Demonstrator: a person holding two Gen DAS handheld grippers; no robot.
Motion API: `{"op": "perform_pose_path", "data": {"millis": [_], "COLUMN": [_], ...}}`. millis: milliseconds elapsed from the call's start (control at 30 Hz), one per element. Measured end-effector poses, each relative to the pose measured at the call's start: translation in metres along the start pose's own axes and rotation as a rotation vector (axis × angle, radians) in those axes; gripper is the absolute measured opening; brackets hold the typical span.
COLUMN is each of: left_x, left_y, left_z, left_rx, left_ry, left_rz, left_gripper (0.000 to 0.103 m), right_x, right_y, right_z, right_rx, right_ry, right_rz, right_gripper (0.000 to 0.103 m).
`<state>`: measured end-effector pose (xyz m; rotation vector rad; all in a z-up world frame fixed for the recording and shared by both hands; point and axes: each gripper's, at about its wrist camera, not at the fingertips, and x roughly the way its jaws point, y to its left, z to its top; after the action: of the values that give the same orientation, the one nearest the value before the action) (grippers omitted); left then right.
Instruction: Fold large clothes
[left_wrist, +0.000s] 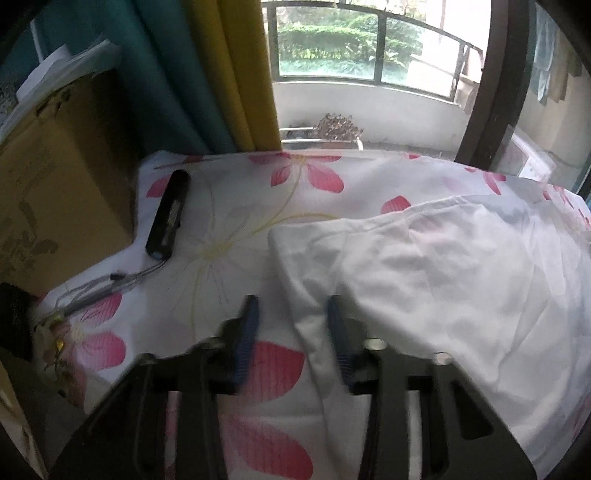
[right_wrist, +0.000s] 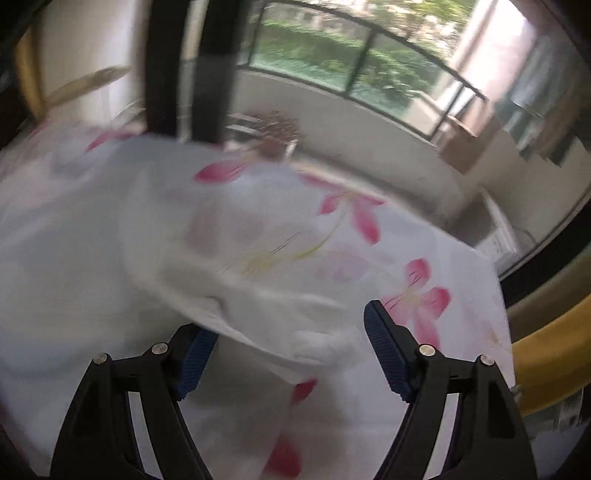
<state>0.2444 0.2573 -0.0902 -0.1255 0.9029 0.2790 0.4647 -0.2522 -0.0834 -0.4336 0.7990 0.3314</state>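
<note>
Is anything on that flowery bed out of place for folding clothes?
Yes: a black flashlight-like device and a pen lie loose on the floral sheet, left of the rumpled white garment, beside a cardboard box.

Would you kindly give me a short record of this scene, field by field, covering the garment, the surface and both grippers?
surface: floral sheet, pink flowers on white
garment: white garment, crumpled, lying on the sheet
left gripper: jaws apart, garment's edge between them
right gripper: jaws wide apart, a fold of the garment between them; view blurred
other items: black device on the sheet; cardboard box beside the sheet
</note>
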Motion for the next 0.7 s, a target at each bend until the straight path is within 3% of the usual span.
{"op": "perform_pose_path", "data": {"millis": [33, 267, 433, 467, 500, 567, 700], "left_x": [0.002, 0.003, -0.004, -0.008, -0.015, -0.027, -0.047], "left_y": [0.000, 0.012, 0.015, 0.015, 0.015, 0.016, 0.015], "left_z": [0.001, 0.005, 0.001, 0.000, -0.003, -0.009, -0.026], "left_rx": [-0.001, -0.083, -0.119, -0.123, -0.132, -0.167, -0.214], "left_ry": [-0.004, -0.046, 0.003, 0.001, -0.006, -0.020, -0.023], "left_rz": [-0.003, 0.085, 0.067, 0.066, 0.063, 0.037, -0.030], "left_gripper": [0.002, 0.002, 0.004, 0.010, 0.024, 0.041, 0.042], "right_x": [0.004, 0.012, 0.004, 0.001, -0.002, -0.009, -0.031], "right_y": [-0.008, -0.053, -0.055, -0.054, -0.051, -0.043, -0.026], "right_z": [0.006, 0.026, 0.011, 0.007, 0.001, -0.012, -0.047], "right_rx": [0.035, 0.219, 0.245, 0.252, 0.258, 0.266, 0.297], "right_ry": [-0.006, -0.053, -0.023, -0.019, -0.015, -0.002, 0.011], "right_rz": [-0.022, -0.102, -0.068, -0.046, -0.028, 0.000, 0.063], "right_gripper": [0.078, 0.078, 0.079, 0.079, 0.079, 0.079, 0.079]}}
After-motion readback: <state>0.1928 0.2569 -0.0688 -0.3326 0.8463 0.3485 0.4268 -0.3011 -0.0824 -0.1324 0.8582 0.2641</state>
